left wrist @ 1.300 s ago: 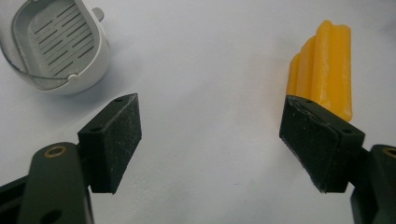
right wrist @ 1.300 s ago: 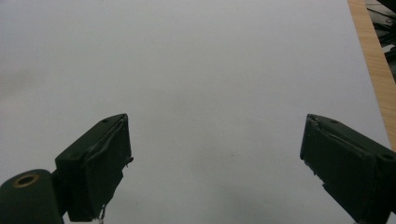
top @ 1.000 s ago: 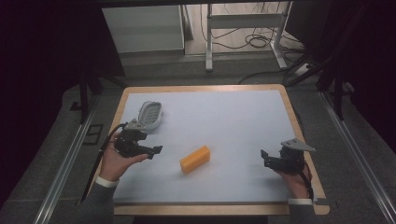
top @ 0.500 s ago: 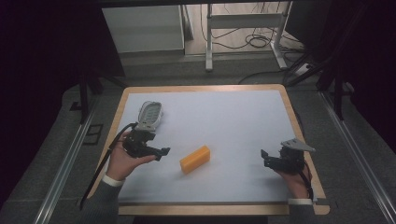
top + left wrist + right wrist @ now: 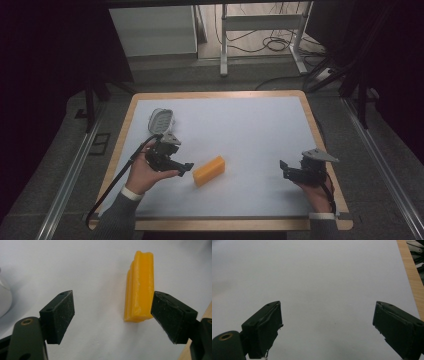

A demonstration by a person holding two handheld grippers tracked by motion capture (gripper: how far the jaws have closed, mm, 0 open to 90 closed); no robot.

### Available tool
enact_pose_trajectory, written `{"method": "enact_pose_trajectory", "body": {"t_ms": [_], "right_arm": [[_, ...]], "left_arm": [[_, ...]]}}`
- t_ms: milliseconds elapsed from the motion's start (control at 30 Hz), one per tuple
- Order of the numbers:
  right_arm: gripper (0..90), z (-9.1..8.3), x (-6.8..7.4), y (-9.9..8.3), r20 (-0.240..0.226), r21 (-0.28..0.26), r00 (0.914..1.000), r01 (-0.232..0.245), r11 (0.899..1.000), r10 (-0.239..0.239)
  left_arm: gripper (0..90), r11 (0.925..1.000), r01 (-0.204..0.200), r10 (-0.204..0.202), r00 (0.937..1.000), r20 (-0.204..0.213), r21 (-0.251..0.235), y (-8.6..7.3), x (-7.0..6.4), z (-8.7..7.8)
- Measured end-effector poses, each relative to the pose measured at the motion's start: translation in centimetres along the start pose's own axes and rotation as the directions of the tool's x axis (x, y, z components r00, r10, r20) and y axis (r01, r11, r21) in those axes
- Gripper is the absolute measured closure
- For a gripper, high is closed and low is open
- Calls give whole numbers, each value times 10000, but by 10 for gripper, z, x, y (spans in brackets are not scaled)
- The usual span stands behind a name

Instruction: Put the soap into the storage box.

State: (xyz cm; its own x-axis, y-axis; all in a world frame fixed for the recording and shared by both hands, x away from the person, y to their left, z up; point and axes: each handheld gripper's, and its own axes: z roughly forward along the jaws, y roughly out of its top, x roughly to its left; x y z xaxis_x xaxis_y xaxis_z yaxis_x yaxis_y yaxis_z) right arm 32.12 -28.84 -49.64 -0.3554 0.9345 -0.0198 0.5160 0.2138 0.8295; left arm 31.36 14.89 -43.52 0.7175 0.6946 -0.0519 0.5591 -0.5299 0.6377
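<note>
Left gripper (image 5: 112,320), jaws spread wide and empty, aimed at the yellow block (image 5: 139,287), which lies just ahead of the tips, nearer the right-hand jaw and untouched: the approach looks nearly complete, while closing and lifting remain. Right gripper (image 5: 327,327), likewise spread and holding nothing, rests well apart over the bare white mat (image 5: 319,272). Beyond the left gripper lies a pale oval object (image 5: 161,120); its nature cannot be made out.

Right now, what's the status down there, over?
Left gripper open, fingers near the yellow block, not touching. Right gripper open, holding nothing. Block flat on the mat, nothing in the way.
</note>
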Motion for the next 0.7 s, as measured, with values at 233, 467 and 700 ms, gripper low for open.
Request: {"method": "enact_pose_trajectory", "body": {"t_ms": [233,467,700], "right_arm": [[89,0,-1,0,44,13,10000,-49,10000,48],[88,1,0,-1,47,43,10000,-65,10000,65],[88,2,0,-1,109,96,9999,-43,9999,42]], "left_arm": [[197,9997,-206,203,9996,177,144,6,-8,11],[199,9997,-84,78,9996,258,243,7,-11,23],[202,9982,-373,368,9993,114,475,12,-21,34]]}}
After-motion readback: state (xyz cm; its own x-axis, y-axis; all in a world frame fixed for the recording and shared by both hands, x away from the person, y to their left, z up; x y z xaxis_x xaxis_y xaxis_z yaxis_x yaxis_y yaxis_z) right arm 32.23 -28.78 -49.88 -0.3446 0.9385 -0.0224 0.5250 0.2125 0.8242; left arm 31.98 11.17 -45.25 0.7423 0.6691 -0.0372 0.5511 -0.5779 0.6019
